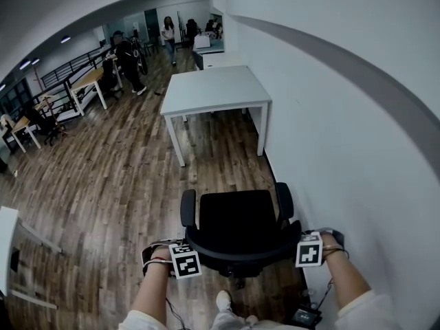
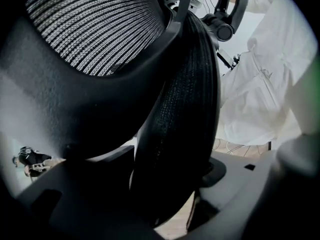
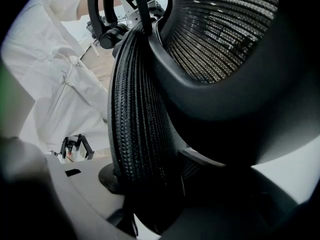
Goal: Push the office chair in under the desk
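A black office chair (image 1: 237,225) stands on the wood floor right in front of me, its seat facing a white desk (image 1: 213,88) a few steps ahead along the wall. My left gripper (image 1: 190,247) clasps the left edge of the chair's mesh backrest (image 2: 185,109), which fills the space between its jaws. On the other side my right gripper (image 1: 303,242) holds the right edge of the backrest (image 3: 140,124) the same way. Each gripper view shows the opposite gripper across the backrest top.
A white wall (image 1: 344,115) runs close along the right of chair and desk. More tables (image 1: 86,81) and people (image 1: 129,60) are far back at the left. A white table edge (image 1: 7,232) is at near left. My shoe (image 1: 223,300) is behind the chair.
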`<state>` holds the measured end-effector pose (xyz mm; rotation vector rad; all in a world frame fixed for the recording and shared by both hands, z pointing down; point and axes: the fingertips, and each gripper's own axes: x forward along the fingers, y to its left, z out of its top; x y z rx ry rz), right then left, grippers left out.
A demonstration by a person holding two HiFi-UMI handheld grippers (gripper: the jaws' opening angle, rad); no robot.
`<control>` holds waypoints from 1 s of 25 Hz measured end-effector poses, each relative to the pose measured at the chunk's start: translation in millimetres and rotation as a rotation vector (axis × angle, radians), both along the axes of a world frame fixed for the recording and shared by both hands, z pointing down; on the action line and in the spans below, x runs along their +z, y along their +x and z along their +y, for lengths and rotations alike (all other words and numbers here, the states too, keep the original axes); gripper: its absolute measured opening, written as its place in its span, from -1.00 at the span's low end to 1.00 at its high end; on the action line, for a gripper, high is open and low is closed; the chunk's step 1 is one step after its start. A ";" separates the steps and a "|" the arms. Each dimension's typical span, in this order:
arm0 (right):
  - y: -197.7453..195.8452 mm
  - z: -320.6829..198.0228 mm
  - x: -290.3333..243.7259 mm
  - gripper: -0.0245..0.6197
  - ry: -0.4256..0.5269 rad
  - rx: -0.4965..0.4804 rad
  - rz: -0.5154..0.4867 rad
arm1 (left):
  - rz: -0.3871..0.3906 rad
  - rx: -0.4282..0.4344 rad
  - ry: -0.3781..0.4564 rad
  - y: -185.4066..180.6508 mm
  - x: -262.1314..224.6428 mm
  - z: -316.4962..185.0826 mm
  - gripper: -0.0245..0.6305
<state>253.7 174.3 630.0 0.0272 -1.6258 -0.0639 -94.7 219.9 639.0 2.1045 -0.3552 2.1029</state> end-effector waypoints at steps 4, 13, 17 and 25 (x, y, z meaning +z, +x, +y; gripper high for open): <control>-5.5 -20.7 0.0 -0.17 -0.001 0.010 -0.003 | 0.013 0.013 0.015 -3.1 -2.4 -25.4 0.01; -21.1 -66.2 3.3 -0.17 0.006 0.006 -0.028 | 0.011 0.024 -0.005 -15.6 1.2 -69.6 0.01; -25.2 -85.0 1.0 -0.17 0.014 0.011 -0.017 | 0.015 0.030 -0.010 -21.2 -0.1 -88.4 0.01; -32.3 -118.5 3.8 -0.17 0.009 0.026 -0.002 | 0.039 0.044 -0.023 -28.2 3.1 -122.2 0.01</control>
